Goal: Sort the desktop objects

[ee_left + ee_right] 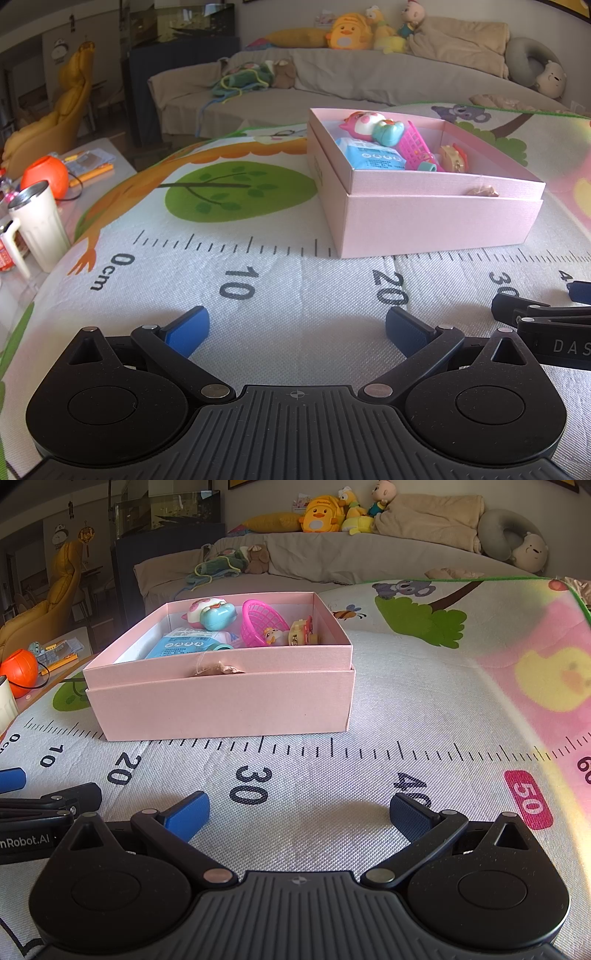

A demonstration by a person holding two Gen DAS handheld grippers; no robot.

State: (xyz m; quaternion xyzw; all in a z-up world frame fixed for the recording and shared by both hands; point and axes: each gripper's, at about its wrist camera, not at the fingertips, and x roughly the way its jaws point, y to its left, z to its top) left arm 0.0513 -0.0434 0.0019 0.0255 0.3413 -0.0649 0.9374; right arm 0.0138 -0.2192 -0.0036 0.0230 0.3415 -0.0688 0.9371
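Observation:
A pink box (436, 225) (221, 705) stands on the play mat by the ruler print. Inside lie a pink and teal animal toy (369, 125) (212, 611), a blue wipes pack (373, 157) (181, 646), a pink toy basket (417, 146) (262, 622) and a small yellow figure (454, 157) (301, 631). My left gripper (297, 328) is open and empty, low over the mat in front of the box. My right gripper (299, 812) is open and empty, beside it on the right. Each shows at the edge of the other's view.
The play mat (258, 229) (406, 701) covers the table. At the left edge stand a white cup (38, 225) and an orange ball toy (46, 177) (18, 672). A grey sofa (332, 85) with plush toys is behind.

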